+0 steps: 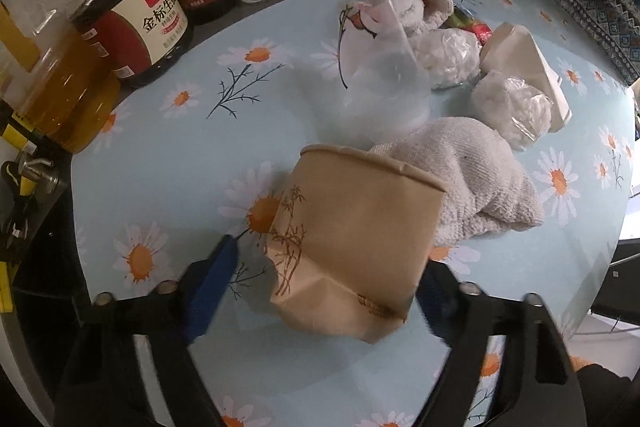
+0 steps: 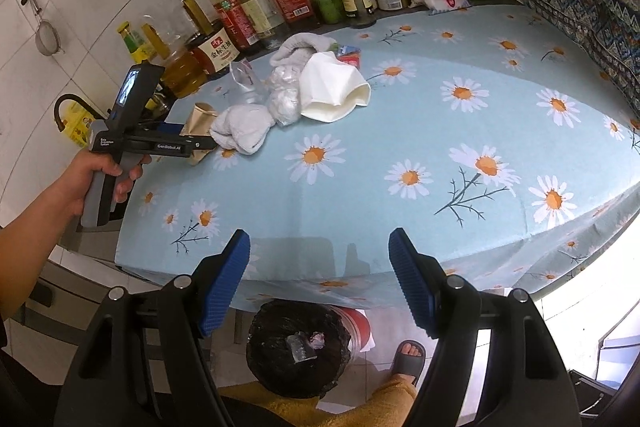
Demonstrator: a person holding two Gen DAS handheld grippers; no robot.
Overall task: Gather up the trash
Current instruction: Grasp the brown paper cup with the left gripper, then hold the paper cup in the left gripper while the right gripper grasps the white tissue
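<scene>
Left gripper [image 1: 320,291] straddling brown paper cup [image 1: 352,247], not pinched yet
Towel [image 1: 472,187] crowds it; right gripper [image 2: 320,279] open, empty

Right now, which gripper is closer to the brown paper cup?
Left. The left gripper has the crushed brown paper cup between its fingers. The right gripper hangs off the table's near edge, above the bin.

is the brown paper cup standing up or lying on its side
On its side and crushed: the brown paper cup lies on the tablecloth, rim pointing sideways toward the white cloth.
</scene>
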